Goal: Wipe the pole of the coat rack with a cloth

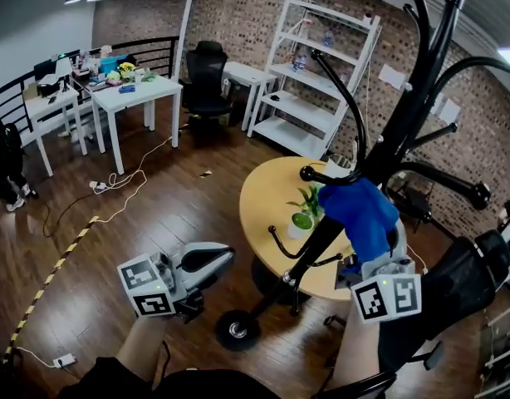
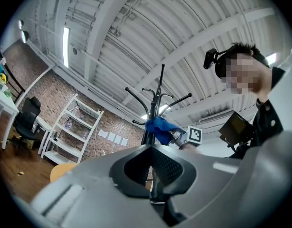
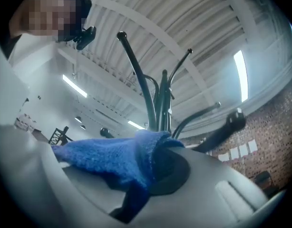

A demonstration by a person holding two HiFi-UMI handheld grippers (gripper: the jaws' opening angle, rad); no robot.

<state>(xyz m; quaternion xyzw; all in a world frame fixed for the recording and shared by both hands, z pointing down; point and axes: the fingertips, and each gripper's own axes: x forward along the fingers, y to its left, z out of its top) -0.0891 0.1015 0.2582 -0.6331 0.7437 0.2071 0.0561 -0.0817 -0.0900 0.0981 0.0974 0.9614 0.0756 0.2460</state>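
The black coat rack stands in front of me, its pole [image 1: 320, 238] rising from a round base [image 1: 238, 331] towards the upper right. My right gripper [image 1: 367, 248] is shut on a blue cloth [image 1: 363, 210], which lies against the pole about halfway up. In the right gripper view the cloth [image 3: 108, 156] drapes over the jaws, with the pole [image 3: 162, 103] just behind. My left gripper [image 1: 220, 258] hangs low, left of the pole and apart from it, its jaws shut with nothing in them. The left gripper view looks up at the pole [image 2: 158, 103] and the cloth [image 2: 160, 126].
A round yellow table [image 1: 263, 198] with a small potted plant [image 1: 303, 219] stands right behind the rack. A black chair [image 1: 467, 281] is at my right. Farther off are a white shelf [image 1: 321, 73], a white desk [image 1: 134, 94] and cables [image 1: 114, 185] on the wooden floor.
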